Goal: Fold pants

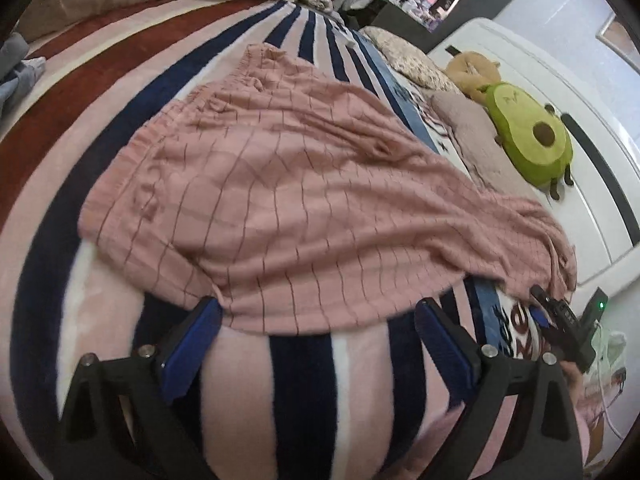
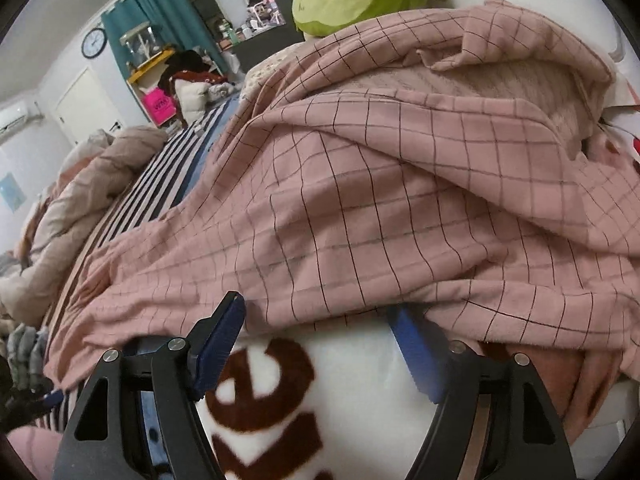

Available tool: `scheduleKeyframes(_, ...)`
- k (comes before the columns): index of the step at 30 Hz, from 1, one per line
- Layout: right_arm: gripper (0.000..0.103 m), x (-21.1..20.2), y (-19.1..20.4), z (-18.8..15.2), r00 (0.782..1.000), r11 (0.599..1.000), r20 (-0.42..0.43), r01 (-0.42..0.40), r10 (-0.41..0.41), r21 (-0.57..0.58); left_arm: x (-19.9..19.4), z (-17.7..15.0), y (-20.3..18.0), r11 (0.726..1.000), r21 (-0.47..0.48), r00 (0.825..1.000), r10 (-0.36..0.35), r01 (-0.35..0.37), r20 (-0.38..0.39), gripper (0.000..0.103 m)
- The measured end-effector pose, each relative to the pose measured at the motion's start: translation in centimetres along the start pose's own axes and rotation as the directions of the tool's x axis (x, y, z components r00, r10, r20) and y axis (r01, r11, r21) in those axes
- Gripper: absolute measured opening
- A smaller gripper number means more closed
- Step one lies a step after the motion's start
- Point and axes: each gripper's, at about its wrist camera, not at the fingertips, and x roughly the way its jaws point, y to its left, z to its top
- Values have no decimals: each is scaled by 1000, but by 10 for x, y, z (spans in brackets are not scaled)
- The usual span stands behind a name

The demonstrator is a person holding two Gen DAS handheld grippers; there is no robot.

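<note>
1. Pink checked pants [image 1: 288, 200] lie spread but rumpled across the striped blanket [image 1: 304, 392] on the bed, near hem toward me; flat enough to start a fold, I judge.
2. My left gripper [image 1: 320, 328] hangs at that near edge, jaws spread, nothing pinched.
3. My right gripper [image 2: 316, 340] sits at the bunched right end, jaws apart, straddling the hem.
4. Avocado plush [image 1: 528, 136] lies far right, apart.
</note>
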Motion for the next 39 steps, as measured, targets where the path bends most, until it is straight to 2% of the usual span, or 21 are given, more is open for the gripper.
scheduleKeyframes(1,73,0,-3,4,1000,1000,12,-10,10,26,2,4,-1,1000,4,1000,10,-10,13,95)
scheduleKeyframes(3,70,1,-4,10,1000,999,25,-14,12,46,5,13,-3,998,10,997,57,-58,52,84)
scheduleKeyframes(5,56,2,1,12,1000,999,24,7,-8,35,8,20,-3,995,7,992,101,-101,74,59)
scheduleKeyframes(6,52,1,3,12,999,1000,26,18,-18,21,10,22,-3,993,3,990,114,-115,79,52)
scheduleKeyframes(8,29,0,6,11,1000,1000,25,18,-18,11,12,27,-2,992,4,988,124,-125,89,24)
scheduleKeyframes(11,12,-5,8,11,1000,1000,25,13,-13,8,9,31,-1,995,-1,989,97,-98,112,12)
scheduleKeyframes(16,6,-21,8,9,999,1000,53,11,-11,12,-12,31,0,993,2,976,113,-115,186,10)
scheduleKeyframes(20,2,-37,10,6,996,999,82,42,-41,-9,-31,31,4,990,0,963,134,-138,232,9)
scheduleKeyframes(24,2,-53,8,3,997,1000,79,19,-20,3,-49,28,11,991,5,961,128,-133,246,9)
scheduleKeyframes(28,1,-64,10,-1,995,999,84,49,-47,-20,-66,20,12,985,20,952,158,-169,263,8)
scheduleKeyframes(30,1,-73,8,-2,991,996,104,83,-81,-21,-73,16,16,987,18,954,152,-162,260,8)
scheduleKeyframes(31,1,-78,5,-3,989,995,113,95,-93,-13,-73,15,19,988,18,960,145,-154,240,8)
scheduleKeyframes(33,2,-82,-5,-6,989,994,100,107,-108,11,-64,10,22,981,49,966,175,-188,192,10)
scheduleKeyframes(36,5,-78,-19,-16,993,993,46,108,-110,40,-51,3,26,970,65,964,222,-233,144,22)
scheduleKeyframes(37,14,-76,-24,-20,994,993,28,105,-107,55,-50,1,28,970,61,964,226,-236,137,36)
scheduleKeyframes(38,29,-76,-28,-23,994,993,19,104,-105,63,-50,-1,30,970,57,965,226,-236,136,49)
scheduleKeyframes(39,36,-77,-33,-27,994,991,10,111,-112,69,-52,-2,31,970,55,963,229,-238,140,52)
